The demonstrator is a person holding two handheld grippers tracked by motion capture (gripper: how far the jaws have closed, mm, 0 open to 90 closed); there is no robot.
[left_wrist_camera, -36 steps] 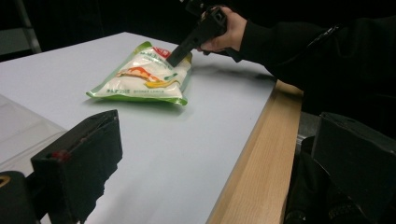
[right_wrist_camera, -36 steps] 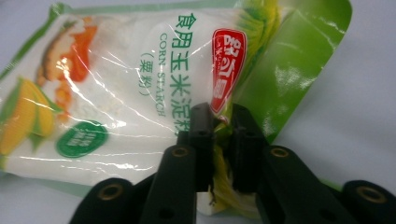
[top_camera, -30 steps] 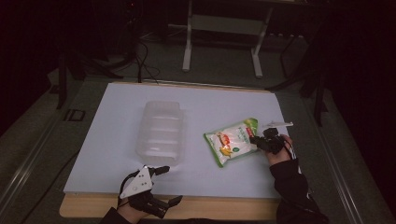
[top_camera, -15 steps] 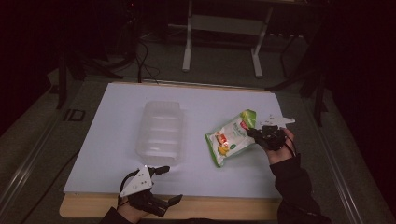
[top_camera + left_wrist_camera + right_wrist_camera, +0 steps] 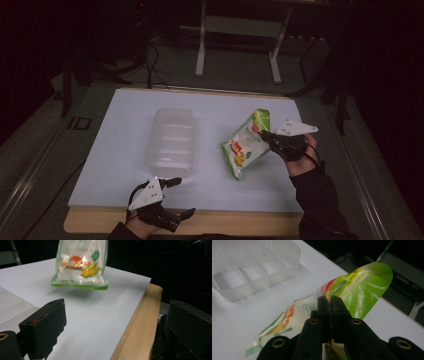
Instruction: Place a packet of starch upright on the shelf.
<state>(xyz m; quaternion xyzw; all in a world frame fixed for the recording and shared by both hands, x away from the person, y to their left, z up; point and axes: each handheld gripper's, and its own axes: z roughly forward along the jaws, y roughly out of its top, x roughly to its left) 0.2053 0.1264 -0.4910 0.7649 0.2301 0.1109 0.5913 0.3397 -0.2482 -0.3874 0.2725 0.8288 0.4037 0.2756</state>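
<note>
A green and white snack bag [image 5: 246, 143] with a printed picture hangs tilted above the white table [image 5: 125, 115], right of centre. My right gripper [image 5: 266, 136] is shut on the bag's edge; in the right gripper view the bag [image 5: 352, 287] curls over my right gripper [image 5: 330, 302], whose jaws pinch it. A clear plastic tray [image 5: 171, 137] with several compartments lies left of the bag. My left gripper [image 5: 180, 197] stands open at the table's front edge, left of centre. The bag [image 5: 81, 265] hangs beyond my left gripper [image 5: 120, 317] in the left gripper view.
The white sheet ends at a wooden front edge [image 5: 235, 220]. A metal frame [image 5: 237, 30] stands on the dark floor behind the table. The tray [image 5: 249, 267] lies to the left in the right gripper view.
My right gripper has lifted the bag off the table and raised its far end, so it now hangs tilted. The left gripper has stayed in place.
</note>
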